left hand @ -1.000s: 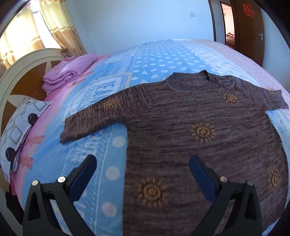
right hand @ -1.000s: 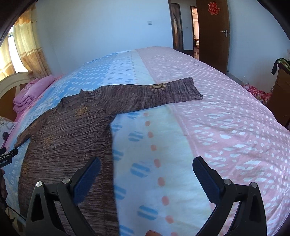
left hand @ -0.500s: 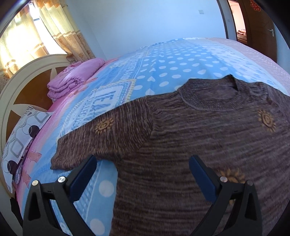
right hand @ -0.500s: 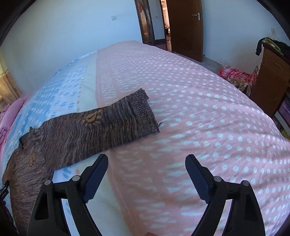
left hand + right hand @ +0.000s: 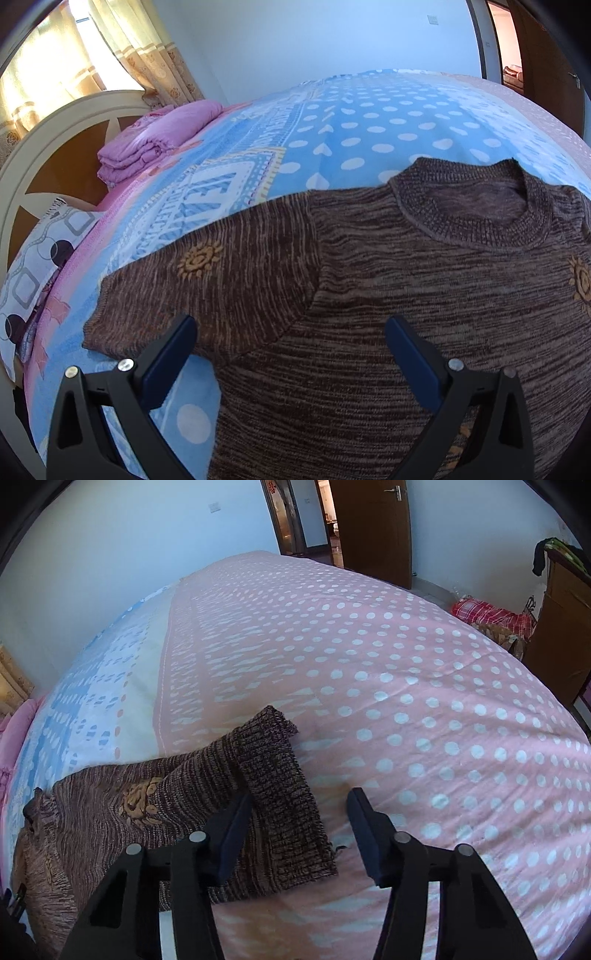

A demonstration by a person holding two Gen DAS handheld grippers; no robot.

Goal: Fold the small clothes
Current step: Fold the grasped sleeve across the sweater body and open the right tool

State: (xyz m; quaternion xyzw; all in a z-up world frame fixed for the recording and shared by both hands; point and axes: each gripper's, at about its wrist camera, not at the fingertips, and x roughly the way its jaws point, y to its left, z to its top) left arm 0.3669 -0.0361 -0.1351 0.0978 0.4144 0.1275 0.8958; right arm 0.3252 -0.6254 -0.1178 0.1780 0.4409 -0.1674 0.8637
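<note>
Both grippers gape apart: the right gripper (image 5: 299, 812) straddles the sweater (image 5: 369, 295) cuff (image 5: 284, 794), seemingly already bunched; closing shallow may snag one layer.

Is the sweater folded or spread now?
Spread. The sweater lies flat on the bed, its left sleeve stretched sideways and its right sleeve stretched out too. No part is folded over.
</note>
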